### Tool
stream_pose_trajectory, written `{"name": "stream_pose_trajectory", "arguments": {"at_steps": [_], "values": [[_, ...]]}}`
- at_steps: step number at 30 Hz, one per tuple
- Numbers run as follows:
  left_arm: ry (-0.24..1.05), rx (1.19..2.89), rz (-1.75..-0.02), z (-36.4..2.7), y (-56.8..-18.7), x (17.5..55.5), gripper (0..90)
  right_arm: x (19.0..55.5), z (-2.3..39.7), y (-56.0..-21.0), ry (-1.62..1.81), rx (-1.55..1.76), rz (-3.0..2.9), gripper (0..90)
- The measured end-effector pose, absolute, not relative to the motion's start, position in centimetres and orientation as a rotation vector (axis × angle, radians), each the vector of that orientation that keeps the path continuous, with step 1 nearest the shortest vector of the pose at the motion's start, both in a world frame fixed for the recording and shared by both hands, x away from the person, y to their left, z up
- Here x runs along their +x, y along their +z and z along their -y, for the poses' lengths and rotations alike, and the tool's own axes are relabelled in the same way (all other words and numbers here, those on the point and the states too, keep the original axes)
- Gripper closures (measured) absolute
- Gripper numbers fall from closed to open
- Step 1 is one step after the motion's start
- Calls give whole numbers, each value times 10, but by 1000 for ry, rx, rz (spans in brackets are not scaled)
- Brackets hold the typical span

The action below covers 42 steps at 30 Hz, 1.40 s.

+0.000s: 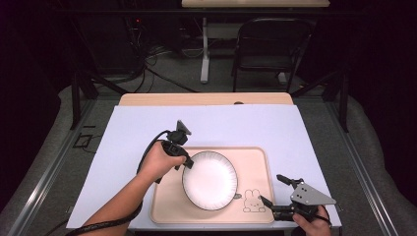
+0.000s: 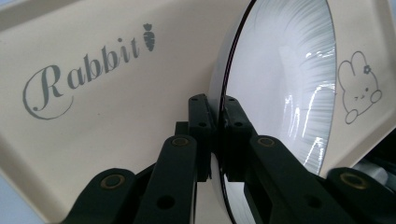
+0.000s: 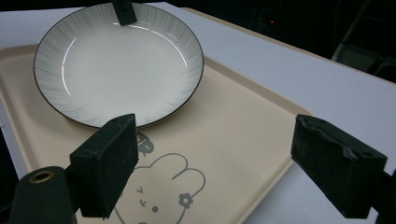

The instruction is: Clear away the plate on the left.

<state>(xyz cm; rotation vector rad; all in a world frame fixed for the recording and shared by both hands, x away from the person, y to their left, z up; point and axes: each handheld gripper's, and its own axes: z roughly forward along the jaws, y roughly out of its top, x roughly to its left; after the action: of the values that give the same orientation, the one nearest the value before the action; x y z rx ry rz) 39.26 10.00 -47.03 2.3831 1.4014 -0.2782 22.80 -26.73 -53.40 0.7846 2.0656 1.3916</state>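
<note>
A white plate (image 1: 210, 180) with a dark rim and fine grey streaks lies on a beige tray (image 1: 258, 164) printed with a rabbit and the word "Rabbit". My left gripper (image 1: 187, 162) is shut on the plate's left rim; in the left gripper view the plate (image 2: 285, 70) rim sits pinched between the two pads (image 2: 201, 116). My right gripper (image 1: 272, 189) stands open at the tray's front right corner with nothing between its pads (image 3: 107, 163). In the right gripper view the plate (image 3: 121, 65) lies ahead on the tray (image 3: 233, 135), beyond the rabbit drawing.
The tray rests on a white sheet (image 1: 221, 125) covering a wooden table (image 1: 206, 98). A black folding chair (image 1: 270, 44) and a table leg (image 1: 204, 49) stand on the floor behind, with cables to the left.
</note>
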Motion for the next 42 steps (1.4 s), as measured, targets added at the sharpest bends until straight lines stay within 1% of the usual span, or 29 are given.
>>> {"name": "stream_pose_trajectory", "arguments": {"at_steps": [11,30,42], "values": [[-311,2334,-1440,-110,-482,393,848,228,267,-534,1390,788,-2068,143],[-331,2301,-1496,-123,-510,395,819,228,267,-534,1390,790,-2068,143],[-307,2290,-1518,-124,-520,393,803,228,267,-534,1389,788,-2068,143]]}}
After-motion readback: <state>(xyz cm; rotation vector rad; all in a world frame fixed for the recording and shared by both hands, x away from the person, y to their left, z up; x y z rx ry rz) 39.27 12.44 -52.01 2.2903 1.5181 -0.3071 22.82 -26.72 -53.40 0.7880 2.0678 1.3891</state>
